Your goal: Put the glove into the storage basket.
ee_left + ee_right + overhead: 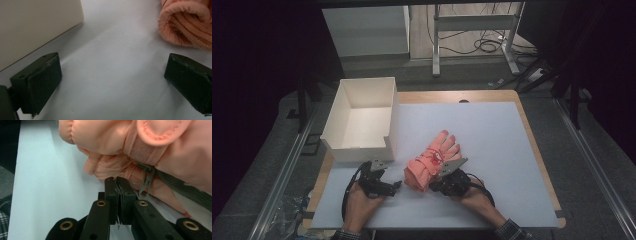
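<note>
The right claw (117, 185), pressed together on a fold of the pink ski glove (432, 162) near the table's front edge, seems mid-drag; the spread left claw (110, 82) waits empty. Next comes lifting it toward the white box (362, 120).

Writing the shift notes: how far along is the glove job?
Done: the pink gloves lie stacked as a pair on the table. In hand: the right hand-held gripper, jaws shut, pinches the gloves' edge; the left hand-held gripper waits open beside them. Left: the white box holds nothing, so they probably go there.
</note>
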Demonstrator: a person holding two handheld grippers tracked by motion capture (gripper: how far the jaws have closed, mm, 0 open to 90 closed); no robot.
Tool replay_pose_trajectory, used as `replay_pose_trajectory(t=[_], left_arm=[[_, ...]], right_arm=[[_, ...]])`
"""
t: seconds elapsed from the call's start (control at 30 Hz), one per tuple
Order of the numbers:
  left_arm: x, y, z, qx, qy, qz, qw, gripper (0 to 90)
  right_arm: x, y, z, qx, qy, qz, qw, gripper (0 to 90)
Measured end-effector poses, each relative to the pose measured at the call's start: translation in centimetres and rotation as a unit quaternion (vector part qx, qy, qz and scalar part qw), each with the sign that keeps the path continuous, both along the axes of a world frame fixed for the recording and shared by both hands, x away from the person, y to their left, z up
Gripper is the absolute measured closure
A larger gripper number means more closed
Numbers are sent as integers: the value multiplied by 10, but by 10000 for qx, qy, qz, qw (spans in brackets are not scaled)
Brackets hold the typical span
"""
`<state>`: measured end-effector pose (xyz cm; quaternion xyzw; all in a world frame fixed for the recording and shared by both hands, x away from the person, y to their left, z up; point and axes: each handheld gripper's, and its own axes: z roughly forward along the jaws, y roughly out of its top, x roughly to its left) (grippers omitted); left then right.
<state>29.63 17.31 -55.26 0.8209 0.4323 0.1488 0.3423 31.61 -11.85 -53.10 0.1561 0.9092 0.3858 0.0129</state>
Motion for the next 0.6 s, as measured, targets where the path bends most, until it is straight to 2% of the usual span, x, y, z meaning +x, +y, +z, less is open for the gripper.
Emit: replay_pose_trajectory(t=[0.3, 0.53, 0.6], left_arm=[[0, 0, 0, -9, 8, 0, 10000, 11], [-1, 2, 1, 9, 3, -69, 10000, 19], [-2, 2, 3, 51, 70, -56, 9999, 19]], right_arm=[[-3, -18, 8, 32, -275, -185, 9994, 746], [-1, -42, 9, -36, -402, -503, 9979, 660], [0, -50, 9, -53, -437, -623, 9971, 632]])
